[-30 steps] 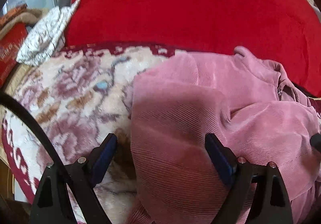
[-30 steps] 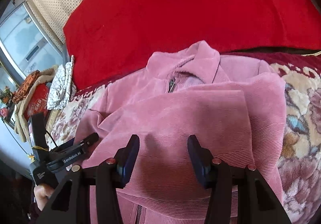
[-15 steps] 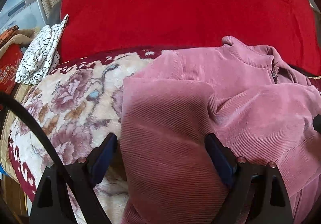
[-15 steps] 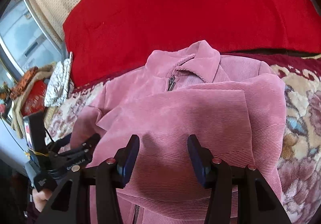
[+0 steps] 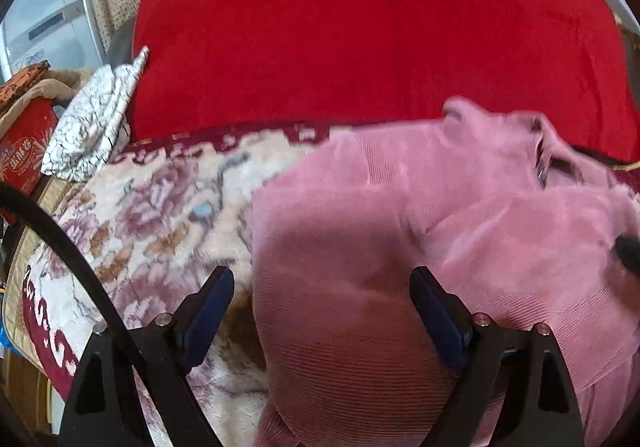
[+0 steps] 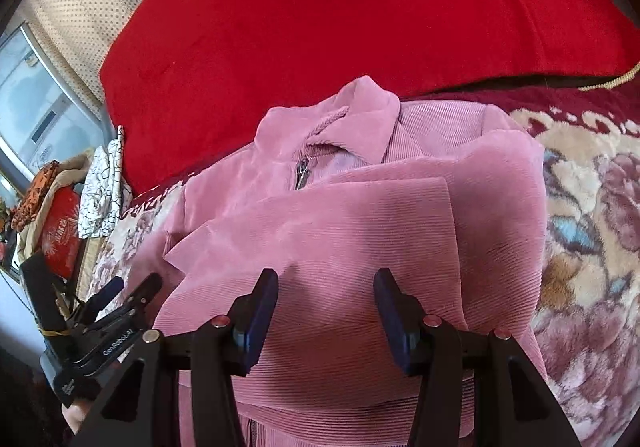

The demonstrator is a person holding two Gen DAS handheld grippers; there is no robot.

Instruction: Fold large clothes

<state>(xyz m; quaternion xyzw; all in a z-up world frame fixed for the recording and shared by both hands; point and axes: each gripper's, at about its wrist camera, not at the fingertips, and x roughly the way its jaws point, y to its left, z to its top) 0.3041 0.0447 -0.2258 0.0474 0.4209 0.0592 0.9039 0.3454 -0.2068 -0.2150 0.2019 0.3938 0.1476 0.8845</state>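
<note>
A pink corduroy jacket (image 6: pixel 360 231) lies on a floral blanket, collar and zipper (image 6: pixel 301 173) toward the red cushion, both sleeves folded in over the front. It also shows in the left wrist view (image 5: pixel 400 247). My left gripper (image 5: pixel 322 305) is open and empty, over the jacket's left folded edge; it also shows at the lower left of the right wrist view (image 6: pixel 120 295). My right gripper (image 6: pixel 326 307) is open and empty, just above the folded sleeve near the jacket's lower part. Its tip shows at the right edge of the left wrist view (image 5: pixel 628 253).
A large red cushion (image 6: pixel 340 19) stands behind the jacket. The floral blanket (image 5: pixel 152 223) covers the surface to both sides. A white crackle-patterned cloth (image 5: pixel 94 127) and a red box (image 5: pixel 24 151) lie at the far left, next to a beige curtain and window.
Both grippers stay open and empty. The left wrist view has swung a little, and the jacket has barely shifted. The right gripper holds nearly still.
</note>
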